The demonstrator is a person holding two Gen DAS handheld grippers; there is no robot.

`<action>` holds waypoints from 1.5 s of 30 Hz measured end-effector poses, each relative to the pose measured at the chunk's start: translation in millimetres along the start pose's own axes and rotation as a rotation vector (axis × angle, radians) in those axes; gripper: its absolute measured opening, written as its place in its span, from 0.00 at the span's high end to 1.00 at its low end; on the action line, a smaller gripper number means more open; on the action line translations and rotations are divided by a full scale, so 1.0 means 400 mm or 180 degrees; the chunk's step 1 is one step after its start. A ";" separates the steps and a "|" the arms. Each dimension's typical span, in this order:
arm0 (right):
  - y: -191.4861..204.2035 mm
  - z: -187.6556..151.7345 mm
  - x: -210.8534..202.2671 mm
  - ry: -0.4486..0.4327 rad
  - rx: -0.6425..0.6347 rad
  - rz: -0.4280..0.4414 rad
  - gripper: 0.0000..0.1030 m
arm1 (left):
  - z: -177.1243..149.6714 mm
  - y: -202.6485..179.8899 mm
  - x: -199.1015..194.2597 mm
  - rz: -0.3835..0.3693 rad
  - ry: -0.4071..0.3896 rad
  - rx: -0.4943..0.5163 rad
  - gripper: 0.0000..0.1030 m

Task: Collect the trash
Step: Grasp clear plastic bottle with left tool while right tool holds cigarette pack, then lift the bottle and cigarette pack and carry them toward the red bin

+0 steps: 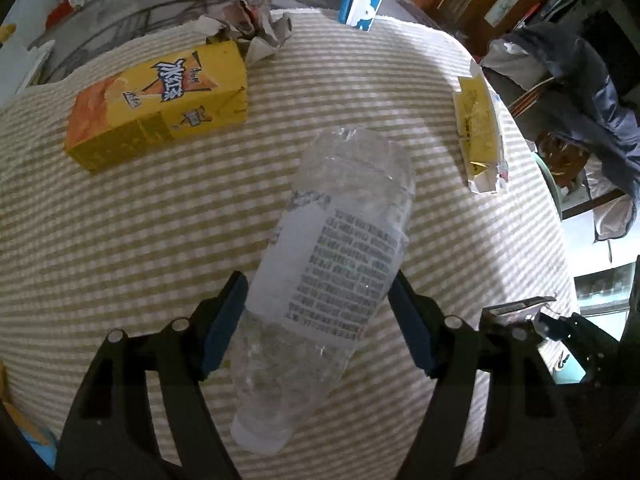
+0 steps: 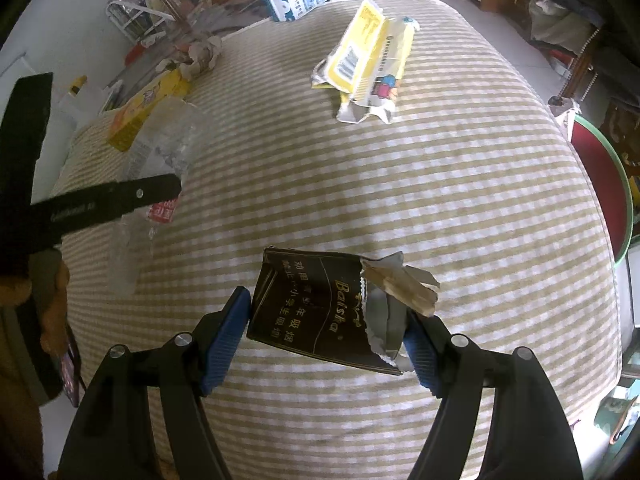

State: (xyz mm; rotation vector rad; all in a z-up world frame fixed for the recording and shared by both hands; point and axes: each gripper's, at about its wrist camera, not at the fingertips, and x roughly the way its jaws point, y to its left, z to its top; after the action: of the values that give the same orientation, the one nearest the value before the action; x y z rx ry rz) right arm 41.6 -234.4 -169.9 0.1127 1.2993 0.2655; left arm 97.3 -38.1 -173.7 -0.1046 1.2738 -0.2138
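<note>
Both tongs on trash over the striped tabletop.

On my left, I saw the yellow carton (image 1: 160, 108) lying on the striped cloth (image 1: 120, 240) with crumpled paper (image 1: 252, 28) behind it and a blue-and-white carton (image 1: 362, 2) farther back. My left tongs (image 1: 320, 320) stood part-way closed around the clear crushed bottle (image 1: 332, 264), the left pad touching its label; I could not tell if the right pad touched. A torn yellow pack (image 1: 480, 132) lay to the right near the cloth's edge. My right tongs (image 2: 324, 336) gripped the dark cigarette pack (image 2: 316, 312), torn end rightward, both pads pressed on it.
</note>
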 end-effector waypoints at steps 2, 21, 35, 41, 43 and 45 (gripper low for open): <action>0.012 0.003 0.007 0.0012 -0.0038 -0.0009 0.30 | -0.004 0.004 -0.005 0.0001 -0.0063 -0.0002 0.29; 0.018 -0.028 -0.004 0.0011 0.0053 -0.0090 0.24 | 0.015 -0.051 -0.031 0.0534 -0.0739 0.0523 0.12; 0.028 -0.030 -0.005 -0.0010 0.0004 -0.0110 0.30 | -0.004 -0.063 -0.053 0.0450 -0.0757 0.0563 0.50; 0.027 -0.021 -0.042 -0.0223 -0.0069 -0.0102 0.30 | -0.010 -0.065 -0.103 0.0367 -0.0876 0.0420 0.50; 0.024 -0.016 -0.054 -0.0293 -0.0079 -0.0101 0.30 | -0.011 -0.076 -0.127 0.0331 -0.0940 0.0373 0.50; 0.014 -0.009 -0.071 -0.0384 -0.0078 -0.0095 0.30 | -0.011 -0.094 -0.152 0.0302 -0.1007 0.0360 0.50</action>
State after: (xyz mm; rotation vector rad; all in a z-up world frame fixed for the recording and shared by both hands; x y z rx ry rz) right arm 30.5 -236.3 -143.1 0.0869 1.1768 0.2454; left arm 72.5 -61.5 -110.8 0.0191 0.9471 -0.1791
